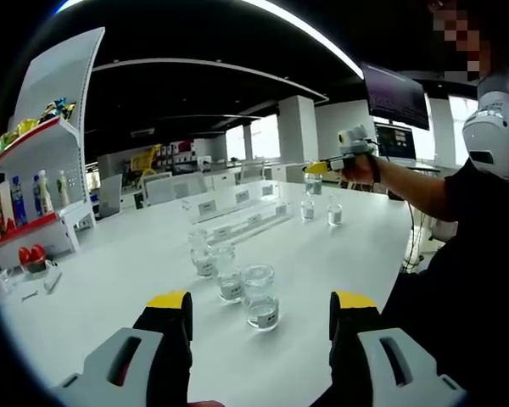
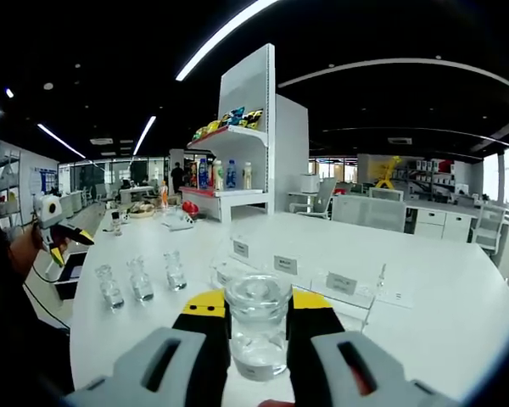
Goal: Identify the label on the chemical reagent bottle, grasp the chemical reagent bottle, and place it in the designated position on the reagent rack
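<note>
- Pinching a clear glass reagent bottle between its yellow-tipped jaws, the right claw is held above the white surface; the bottle is upright, its wide stopper above the jaw tips.
- The bottle is judged stiff, smooth and breakable, with a little liquid inside, so a grip on the body just under the shoulder would be safest.
- The reagent rack, with small label cards on its front, is seen just beyond the held bottle.
- The left claw is spread and empty, low over the surface.
- Three more bottles stand in a row ahead of it, touching nothing.
- Label text cannot be read at this size.
</note>
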A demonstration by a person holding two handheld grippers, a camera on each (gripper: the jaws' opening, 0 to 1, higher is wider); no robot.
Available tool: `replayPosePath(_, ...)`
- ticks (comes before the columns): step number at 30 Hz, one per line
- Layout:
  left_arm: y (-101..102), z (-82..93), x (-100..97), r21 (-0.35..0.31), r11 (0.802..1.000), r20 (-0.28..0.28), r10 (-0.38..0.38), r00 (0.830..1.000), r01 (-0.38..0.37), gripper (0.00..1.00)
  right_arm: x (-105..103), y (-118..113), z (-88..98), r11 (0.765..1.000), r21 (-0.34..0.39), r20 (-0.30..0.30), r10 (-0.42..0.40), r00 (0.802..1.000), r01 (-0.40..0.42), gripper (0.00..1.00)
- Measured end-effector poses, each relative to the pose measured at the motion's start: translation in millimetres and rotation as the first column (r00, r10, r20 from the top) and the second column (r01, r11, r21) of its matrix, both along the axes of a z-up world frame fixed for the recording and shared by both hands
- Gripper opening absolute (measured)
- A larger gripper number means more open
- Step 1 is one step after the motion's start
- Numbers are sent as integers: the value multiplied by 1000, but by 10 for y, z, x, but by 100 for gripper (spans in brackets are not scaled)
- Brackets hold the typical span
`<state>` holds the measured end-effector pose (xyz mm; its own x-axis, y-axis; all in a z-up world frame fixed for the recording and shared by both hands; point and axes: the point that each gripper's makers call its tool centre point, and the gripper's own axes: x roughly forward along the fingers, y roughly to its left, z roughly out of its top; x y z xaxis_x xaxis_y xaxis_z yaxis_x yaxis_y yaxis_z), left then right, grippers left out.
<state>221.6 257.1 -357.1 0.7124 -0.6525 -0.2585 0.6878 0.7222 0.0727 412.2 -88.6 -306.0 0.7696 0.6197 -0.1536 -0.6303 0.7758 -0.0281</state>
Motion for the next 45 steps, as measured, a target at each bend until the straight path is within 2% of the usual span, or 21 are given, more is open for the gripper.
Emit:
replayPosePath(27, 50, -48, 103, -2, 1000, -18, 19, 1000, -19, 65, 334, 37, 85, 1000, -13, -1, -6, 1000, 6, 24)
replayPosePath(45, 3, -61, 185, -7, 1000, -32, 12, 999, -12, 65, 561, -42, 177, 1000, -5, 4, -24, 1000, 24, 24)
